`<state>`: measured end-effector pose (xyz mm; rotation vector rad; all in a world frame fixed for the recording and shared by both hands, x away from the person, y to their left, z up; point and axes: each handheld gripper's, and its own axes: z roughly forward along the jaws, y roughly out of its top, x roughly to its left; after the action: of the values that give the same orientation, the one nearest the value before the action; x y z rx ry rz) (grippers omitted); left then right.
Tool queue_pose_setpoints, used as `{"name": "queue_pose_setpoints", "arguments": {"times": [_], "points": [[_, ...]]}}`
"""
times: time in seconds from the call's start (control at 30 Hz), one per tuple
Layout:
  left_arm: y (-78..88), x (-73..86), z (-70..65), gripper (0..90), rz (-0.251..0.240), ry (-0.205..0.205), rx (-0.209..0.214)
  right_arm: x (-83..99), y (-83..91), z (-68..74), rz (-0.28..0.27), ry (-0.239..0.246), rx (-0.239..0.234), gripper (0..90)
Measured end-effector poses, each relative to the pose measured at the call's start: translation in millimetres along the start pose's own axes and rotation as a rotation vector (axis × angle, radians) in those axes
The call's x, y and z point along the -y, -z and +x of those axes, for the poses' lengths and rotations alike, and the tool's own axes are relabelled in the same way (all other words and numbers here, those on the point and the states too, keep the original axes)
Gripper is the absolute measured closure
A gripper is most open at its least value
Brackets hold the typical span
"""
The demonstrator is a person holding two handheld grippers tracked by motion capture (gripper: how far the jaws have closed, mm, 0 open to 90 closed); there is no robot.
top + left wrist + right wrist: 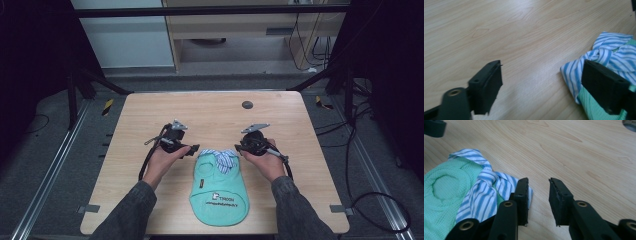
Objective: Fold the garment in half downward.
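Wood table point(150, 200): green garment point(218, 192) flat near front edge, striped collar point(220, 158) at its far end. Left gripper point(194, 149) wide, right gripper point(238, 147) narrower, both empty, flanking collar corners, probably to pinch them.

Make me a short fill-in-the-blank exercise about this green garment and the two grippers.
1. The green garment has a collar with blue and white ____.
2. The garment lies on a ____ table.
3. The left gripper and the right gripper hold ____ between their fingers.

Missing words: stripes; wooden; nothing
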<state>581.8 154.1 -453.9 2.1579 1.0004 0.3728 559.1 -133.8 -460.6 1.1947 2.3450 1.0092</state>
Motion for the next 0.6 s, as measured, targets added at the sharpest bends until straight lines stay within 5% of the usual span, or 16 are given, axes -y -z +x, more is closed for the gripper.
{"name": "queue_pose_setpoints", "arguments": {"times": [0.17, 0.33, 0.6], "points": [[-9.3, -7.9, -4.5, 26.4, 0.008, 0.012, 0.024, -2.6, -9.4, -3.9, 0.022, -0.019, -0.007, 71.7], [-23.7, -5.0, -10.1, 29.6, 0.079, -0.012, 0.024, -1.4, -17.9, -3.0, 0.061, -0.009, -0.019, 68.5], [-32.4, 0.6, -13.8, 33.0, 0.119, -0.018, 0.043, -0.2, -27.7, -0.4, 0.093, -0.012, -0.027, 67.6]]}}
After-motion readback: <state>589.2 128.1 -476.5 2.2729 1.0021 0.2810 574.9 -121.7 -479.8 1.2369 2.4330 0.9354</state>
